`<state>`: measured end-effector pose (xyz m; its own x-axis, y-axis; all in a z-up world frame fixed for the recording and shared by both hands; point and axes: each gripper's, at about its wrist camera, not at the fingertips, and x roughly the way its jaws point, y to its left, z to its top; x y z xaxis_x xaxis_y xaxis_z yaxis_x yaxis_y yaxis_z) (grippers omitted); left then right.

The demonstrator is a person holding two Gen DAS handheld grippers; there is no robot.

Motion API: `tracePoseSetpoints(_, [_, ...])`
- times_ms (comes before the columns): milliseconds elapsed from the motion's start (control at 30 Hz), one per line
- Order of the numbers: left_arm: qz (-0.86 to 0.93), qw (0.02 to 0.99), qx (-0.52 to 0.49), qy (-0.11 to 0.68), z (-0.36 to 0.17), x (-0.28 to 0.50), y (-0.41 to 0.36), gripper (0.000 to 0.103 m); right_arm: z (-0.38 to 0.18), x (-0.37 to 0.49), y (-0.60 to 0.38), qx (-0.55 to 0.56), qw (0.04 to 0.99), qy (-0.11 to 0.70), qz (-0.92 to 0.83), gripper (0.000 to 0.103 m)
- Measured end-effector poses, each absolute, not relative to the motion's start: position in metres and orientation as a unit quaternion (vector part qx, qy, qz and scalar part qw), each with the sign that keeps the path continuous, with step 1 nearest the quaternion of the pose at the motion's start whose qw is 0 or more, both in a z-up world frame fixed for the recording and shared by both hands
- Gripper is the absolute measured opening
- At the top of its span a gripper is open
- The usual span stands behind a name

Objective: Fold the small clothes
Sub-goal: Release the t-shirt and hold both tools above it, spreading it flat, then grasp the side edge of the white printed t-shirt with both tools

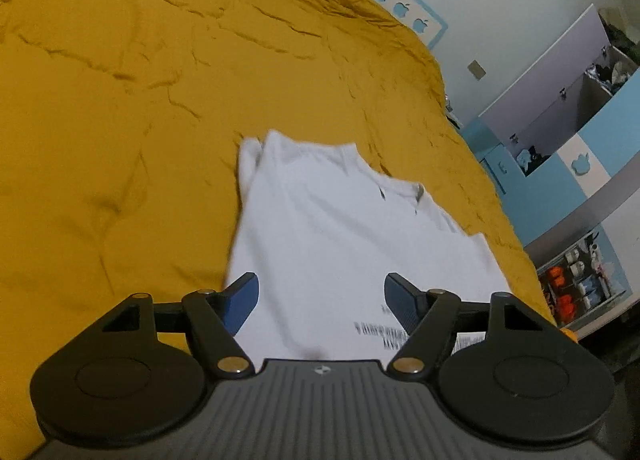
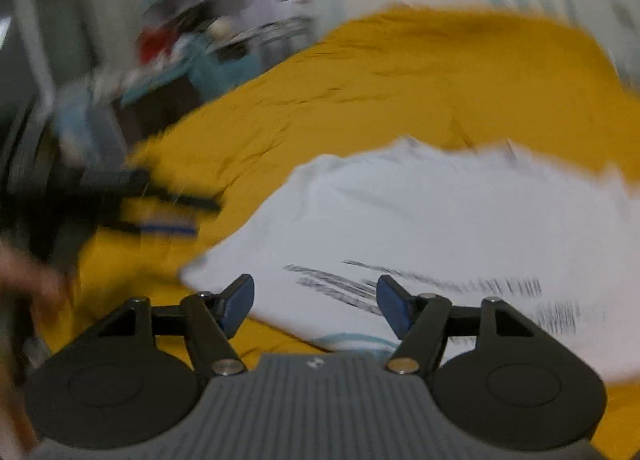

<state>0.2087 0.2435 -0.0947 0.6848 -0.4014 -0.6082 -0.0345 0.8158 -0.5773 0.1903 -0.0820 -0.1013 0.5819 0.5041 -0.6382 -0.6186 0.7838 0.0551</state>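
A white T-shirt [image 1: 340, 236] with black printed text lies flat on a mustard-yellow bed cover [image 1: 140, 100], collar at its far end. My left gripper [image 1: 320, 296] is open and empty, hovering over the shirt's near part. In the right wrist view, which is motion-blurred, the same shirt [image 2: 440, 228] lies on the yellow cover [image 2: 440, 80]. My right gripper [image 2: 316, 298] is open and empty above the shirt's near corner. The other gripper [image 2: 132, 200] shows blurred at the left there.
The bed's right edge drops off beside a white and blue wall with shelves [image 1: 580, 284] holding small items. Blurred furniture and clutter [image 2: 160, 44] stand beyond the bed's far left. A person's hand [image 2: 24, 276] shows at the left edge.
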Motion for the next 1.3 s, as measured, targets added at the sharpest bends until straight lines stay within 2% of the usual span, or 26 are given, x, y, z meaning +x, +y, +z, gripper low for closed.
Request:
tracePoseSetpoints(67, [-0.119,0.871,-0.293,0.377,-0.091,0.220,0.256,0.084,-0.107,0.169,-0.048,-0.168,0.875,0.300,0.341,0.063])
tracePoseSetpoints(200, [-0.146,0.842,-0.357,0.378,-0.099,0.239,0.278,0.084,-0.125,0.160,-0.007,-0.218,0.853,0.308,0.362,0.062])
tracePoseSetpoints(300, [-0.155,0.850,-0.330,0.379,-0.102,0.254,0.280,0.084,-0.140,0.163,0.013,-0.254,0.844,0.318,0.349,0.062])
tracePoseSetpoints(367, [-0.163,0.848,-0.323,0.388,-0.107,0.267,0.280,0.084,-0.148,0.164,0.023,-0.275,0.837,0.315,0.354,0.067])
tracePoseSetpoints(533, [-0.157,0.844,-0.322,0.399,-0.135,0.306,0.285,0.084,-0.160,0.179,0.039,-0.274,0.838,0.323,0.344,0.072])
tracePoseSetpoints(700, [-0.165,0.831,-0.342,0.407,-0.166,0.338,0.294,0.084,-0.166,0.179,0.057,-0.295,0.843,0.300,0.335,0.072])
tracePoseSetpoints(1033, [-0.183,0.782,-0.401,0.441,-0.210,0.386,0.291,0.087,-0.170,0.150,0.058,-0.342,0.837,0.290,0.315,0.066])
tracePoseSetpoints(1200, [-0.182,0.769,-0.417,0.449,-0.210,0.399,0.288,0.091,-0.175,0.156,0.065,-0.344,0.842,0.283,0.306,0.066])
tracePoseSetpoints(1300, [-0.176,0.766,-0.428,0.447,-0.213,0.401,0.288,0.092,-0.177,0.148,0.072,-0.361,0.839,0.263,0.312,0.050])
